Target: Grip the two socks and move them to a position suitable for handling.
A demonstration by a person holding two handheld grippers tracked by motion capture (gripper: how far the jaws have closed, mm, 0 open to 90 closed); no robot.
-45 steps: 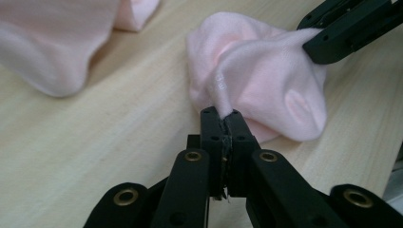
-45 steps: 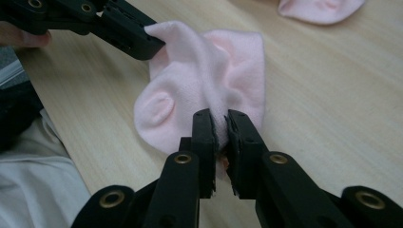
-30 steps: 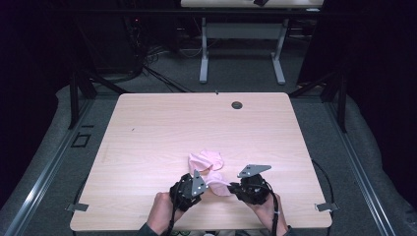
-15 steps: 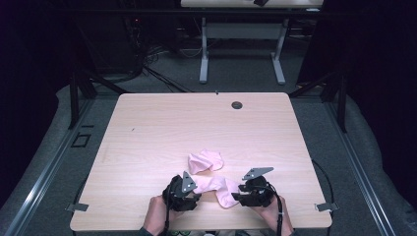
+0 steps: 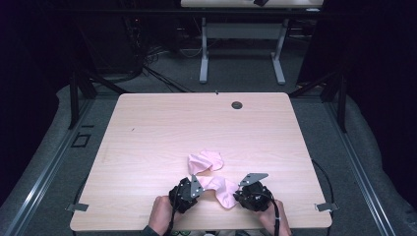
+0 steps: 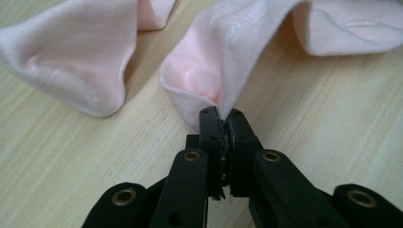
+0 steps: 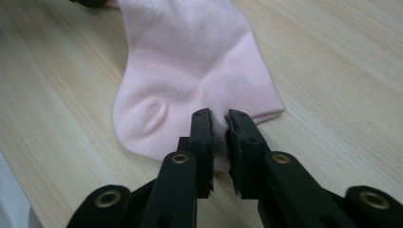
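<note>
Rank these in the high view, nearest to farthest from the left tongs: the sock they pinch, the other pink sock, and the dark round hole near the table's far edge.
1. Pinched sock: caught in the left tongs, stretching right toward the right tongs.
2. Other sock: crumpled just beyond, toward the table's middle.
3. Round hole: far edge, right of centre.

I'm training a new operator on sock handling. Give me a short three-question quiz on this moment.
1. True or false: the left gripper is shut on the near pink sock.
2. What does the right gripper pinch? A. the sock's cuff end B. a cable C. nothing
3. How many pink socks lie on the table?

Key: 1. true. 2. A. 3. two; the far pink sock lies loose just beyond the held one.
</note>
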